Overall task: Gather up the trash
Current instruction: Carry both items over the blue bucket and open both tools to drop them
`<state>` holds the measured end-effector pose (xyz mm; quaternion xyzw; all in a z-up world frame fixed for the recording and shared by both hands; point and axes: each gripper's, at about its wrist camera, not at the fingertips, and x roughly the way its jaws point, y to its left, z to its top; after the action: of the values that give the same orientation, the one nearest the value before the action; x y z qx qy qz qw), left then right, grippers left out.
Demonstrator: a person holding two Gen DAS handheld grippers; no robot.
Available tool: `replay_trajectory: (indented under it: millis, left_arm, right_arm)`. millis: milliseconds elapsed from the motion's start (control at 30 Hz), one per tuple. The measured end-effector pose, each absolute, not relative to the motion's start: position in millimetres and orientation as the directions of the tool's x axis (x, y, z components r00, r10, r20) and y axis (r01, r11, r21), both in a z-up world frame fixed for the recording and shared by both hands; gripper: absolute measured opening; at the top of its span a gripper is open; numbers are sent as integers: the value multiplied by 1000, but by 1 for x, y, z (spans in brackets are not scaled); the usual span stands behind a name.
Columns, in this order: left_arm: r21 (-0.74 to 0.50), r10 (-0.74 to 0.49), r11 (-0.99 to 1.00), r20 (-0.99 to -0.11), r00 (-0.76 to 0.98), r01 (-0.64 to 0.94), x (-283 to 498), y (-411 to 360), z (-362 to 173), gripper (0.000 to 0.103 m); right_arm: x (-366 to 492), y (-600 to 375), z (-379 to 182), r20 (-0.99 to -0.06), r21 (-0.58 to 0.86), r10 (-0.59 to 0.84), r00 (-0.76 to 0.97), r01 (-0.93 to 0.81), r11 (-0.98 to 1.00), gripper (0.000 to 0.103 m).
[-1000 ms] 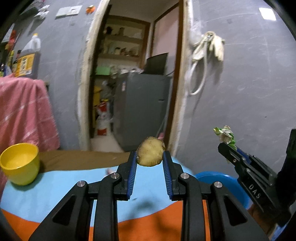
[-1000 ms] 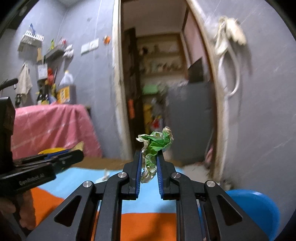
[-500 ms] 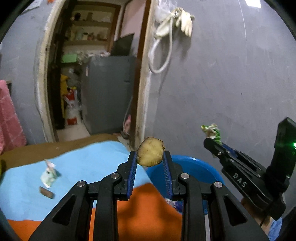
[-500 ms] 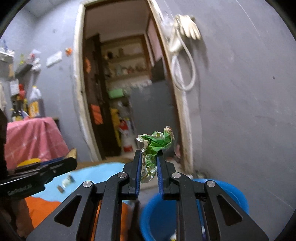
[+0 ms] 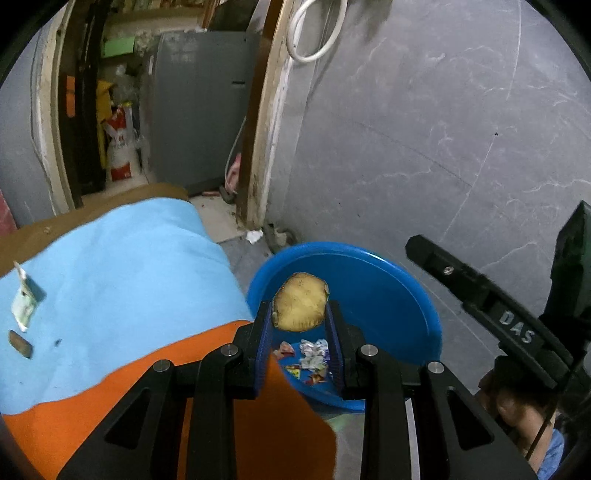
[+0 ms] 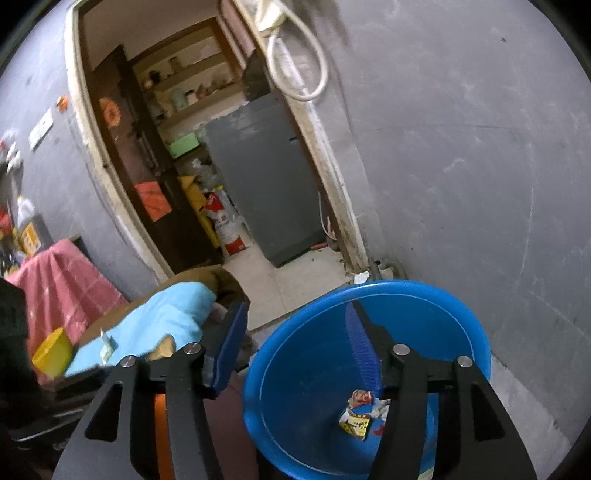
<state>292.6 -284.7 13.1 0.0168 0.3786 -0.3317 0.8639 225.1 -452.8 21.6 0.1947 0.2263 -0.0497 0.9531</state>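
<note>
Left wrist view: the left tool (image 5: 300, 325) sits at centre frame, clenched on a tan peel scrap (image 5: 300, 307), poised over the blue tub (image 5: 391, 280) so a release should drop it among the wrappers (image 5: 308, 356) below. More litter (image 5: 23, 307) waits on the blue cloth at far left.

Right wrist view: the right tool (image 6: 295, 350) gapes wide and empty over the tub's rim, lower centre, wrappers lying inside.

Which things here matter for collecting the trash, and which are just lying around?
Job: potato peel in left gripper; open right gripper; blue tub; wrappers inside; scraps on blanket.

Lying about: yellow cup, hose, grey fridge.
</note>
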Motion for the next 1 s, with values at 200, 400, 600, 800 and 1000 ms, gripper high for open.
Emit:
replay_trajectory:
  millis: [200,400,600,800,1000]
  left_arm:
    - [-172,-520,789,-699,491,591,291,-299,5,28]
    - [-172,-525,791,-683,507,587,290,-298,-1,52]
    - [-177,-518,808,-669,533,562,294,-287,4,56]
    - [-172,-497,834,-648,577,525,293,-268,16,60]
    - [-141,-458,862,-628,629,487,291,-238,28,68]
  right_arm:
    - [216,-466,24,-425,374,-40,904,216,902,72]
    - [218,-468,25,-425,387,-45,904,226,894,74]
    - [219,-469,24,-428,386,-46,903,228,894,77]
    - [220,-464,27,-412,362,-71,908,235,902,85]
    - [223,-451,34,-376,347,-84,923,224,910,101]
